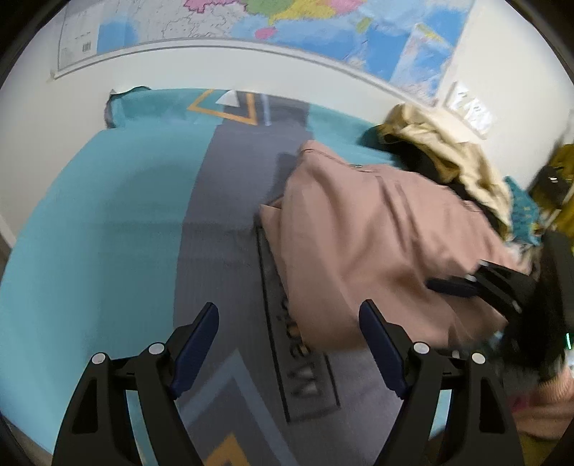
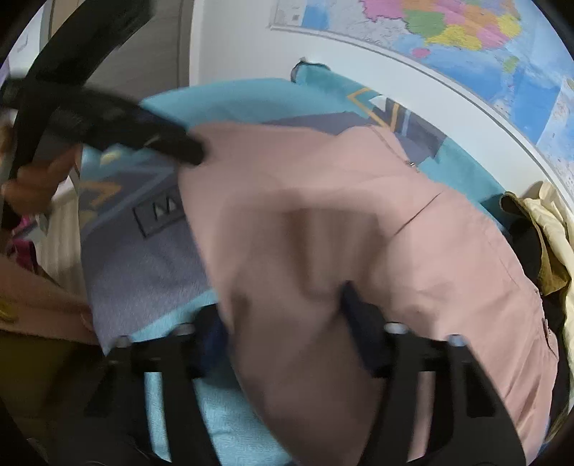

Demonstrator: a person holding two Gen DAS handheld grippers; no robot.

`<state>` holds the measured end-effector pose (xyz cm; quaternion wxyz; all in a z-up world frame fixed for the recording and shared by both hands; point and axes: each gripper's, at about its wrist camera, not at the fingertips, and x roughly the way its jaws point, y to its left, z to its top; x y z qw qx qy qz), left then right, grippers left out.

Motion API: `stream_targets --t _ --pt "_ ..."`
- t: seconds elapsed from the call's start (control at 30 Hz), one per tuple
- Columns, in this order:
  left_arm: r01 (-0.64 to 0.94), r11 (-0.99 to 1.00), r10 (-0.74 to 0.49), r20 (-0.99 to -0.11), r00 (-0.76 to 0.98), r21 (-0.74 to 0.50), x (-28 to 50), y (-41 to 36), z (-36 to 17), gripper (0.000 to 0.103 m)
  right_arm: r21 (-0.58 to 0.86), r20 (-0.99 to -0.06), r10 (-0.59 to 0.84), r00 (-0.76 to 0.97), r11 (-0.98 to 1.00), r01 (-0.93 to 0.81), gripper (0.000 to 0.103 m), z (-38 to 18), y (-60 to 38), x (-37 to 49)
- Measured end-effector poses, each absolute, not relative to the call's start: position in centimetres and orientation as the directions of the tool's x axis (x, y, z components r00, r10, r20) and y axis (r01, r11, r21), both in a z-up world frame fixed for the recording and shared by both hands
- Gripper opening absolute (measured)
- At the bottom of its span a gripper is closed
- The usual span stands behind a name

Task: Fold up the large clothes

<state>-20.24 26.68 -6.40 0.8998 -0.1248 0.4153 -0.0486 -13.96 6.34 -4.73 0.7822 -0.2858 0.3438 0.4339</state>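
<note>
Step in hand, as I read it: getting hold of the pink garment (image 1: 376, 243) to fold or spread it. It lies bunched on the right half of the teal-and-grey mat (image 1: 89, 222), with one fold lifted toward the right-wrist camera.

Right tongs (image 2: 287, 322): partly closed round a fold of the pink cloth. The fabric sits between the fingers (image 2: 362, 315), and the dark pad looks to press into it, so it reads as a pinch (blur makes full contact hard to confirm).

Left tongs (image 1: 288, 340): spread wide, nothing between them, hanging over the grey strip just beside the garment's near-left edge, not touching it.

Next move prob. calls for the left tongs to take the opposite edge or corner, so both can lift and lay the cloth flat before any fold. Needs care w/ the heap of other clothes (image 1: 448, 150) touching the far right side.

Writing: a boxed label on the mat (image 1: 305, 376), partly under the cloth; only "M"-like letters show, not legible. Wall map (image 1: 323, 25) text is too small.
</note>
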Motion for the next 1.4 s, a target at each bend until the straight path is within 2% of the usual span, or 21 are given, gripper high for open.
stream_targets --t 0.07,0.1,0.23,0.33,0.4,0.53,0.63,0.8,0.87,0.93,0.97,1.0,1.03,1.07,1.13,1.17,1.2,1.3,1.4 --pt "0.040 0.952 -0.256 -0.719 0.646 -0.303 -21.2 26.1 -6.5 0.078 -0.069 -0.783 0.523 0.336 0.464 -0.883 0.022 -3.8 5.9 -13.1" --pt "0.075 0.933 -0.318 -0.712 0.626 -0.351 -21.4 25.7 -6.9 0.078 -0.041 -0.778 0.539 0.324 0.470 -0.882 0.021 -3.3 5.7 -12.8" --pt "0.126 0.880 -0.441 -0.690 0.574 -0.458 -20.6 23.7 -8.3 0.077 0.079 -0.753 0.596 0.279 0.503 -0.861 0.021 -2.2 5.0 -11.3" --pt "0.106 0.804 -0.539 -0.642 0.546 -0.585 -18.6 23.2 -9.5 0.081 0.091 -0.756 0.596 0.273 0.508 -0.857 0.021 -2.2 5.2 -11.2" --pt "0.078 0.740 -0.582 -0.577 0.574 -0.668 -17.6 23.6 -9.8 0.086 0.083 -0.757 0.591 0.279 0.511 -0.856 0.026 -2.2 5.3 -11.3" --pt "0.024 0.664 -0.603 -0.517 0.607 -0.747 -16.2 24.5 -10.2 0.089 0.074 -0.756 0.588 0.288 0.514 -0.854 0.040 -2.4 5.0 -11.8" --pt "0.009 0.655 -0.594 -0.507 0.624 -0.756 -15.7 23.9 -10.0 0.096 0.118 -0.752 0.608 0.256 0.505 -0.855 0.043 -2.5 4.6 -11.6" --pt "0.015 0.695 -0.560 -0.529 0.637 -0.718 -14.5 22.2 -9.8 0.096 0.201 -0.722 0.654 0.226 0.510 -0.836 0.053 -2.0 2.6 -11.7" --pt "0.020 0.711 -0.549 -0.538 0.640 -0.702 -13.9 22.2 -9.8 0.091 0.247 -0.706 0.673 0.222 0.527 -0.813 0.054 -1.6 0.8 -11.6" --pt "0.007 0.748 -0.511 -0.570 0.643 -0.664 -13.4 22.3 -10.0 0.067 0.305 -0.680 0.694 0.236 0.560 -0.770 0.056 -1.0 -2.2 -11.5" --pt "0.004 0.765 -0.495 -0.584 0.643 -0.645 -13.3 22.5 -10.3 0.051 0.326 -0.669 0.702 0.244 0.572 -0.753 0.058 -0.7 -3.4 -11.6" --pt "0.004 0.772 -0.491 -0.591 0.640 -0.636 -13.1 22.5 -10.4 0.045 0.366 -0.648 0.713 0.268 0.600 -0.711 0.061 -0.4 -5.7 -11.5" --pt "0.008 0.767 -0.497 -0.588 0.638 -0.641 -13.0 22.7 -10.6 0.045 0.400 -0.632 0.719 0.287 0.621 -0.674 0.062 -0.2 -7.6 -11.3" --pt "0.013 0.762 -0.504 -0.581 0.639 -0.647 -13.0 22.8 -10.6 0.047 0.427 -0.621 0.724 0.300 0.634 -0.645 0.064 -0.1 -9.2 -11.3" --pt "0.031 0.753 -0.524 -0.570 0.632 -0.657 -13.0 22.8 -10.6 0.060 0.503 -0.595 0.732 0.330 0.661 -0.557 0.069 -0.3 -13.4 -11.6" --pt "0.047 0.747 -0.539 -0.562 0.628 -0.663 -12.9 22.6 -10.5 0.076 0.540 -0.581 0.737 0.344 0.666 -0.514 0.073 -0.6 -15.3 -11.8" --pt "0.062 0.749 -0.544 -0.559 0.626 -0.660 -12.8 22.3 -10.2 0.084 0.573 -0.570 0.741 0.356 0.669 -0.474 0.073 -1.0 -17.1 -12.0" --pt "0.073 0.794 -0.507 -0.590 0.628 -0.604 -12.1 20.8 -9.8 0.088 0.667 -0.547 0.741 0.389 0.667 -0.332 0.073 -2.6 -22.3 -13.2" --pt "0.077 0.831 -0.470 -0.621 0.628 -0.551 -11.5 19.8 -9.6 0.087 0.702 -0.542 0.733 0.411 0.663 -0.258 0.073 -3.8 -24.8 -14.2"
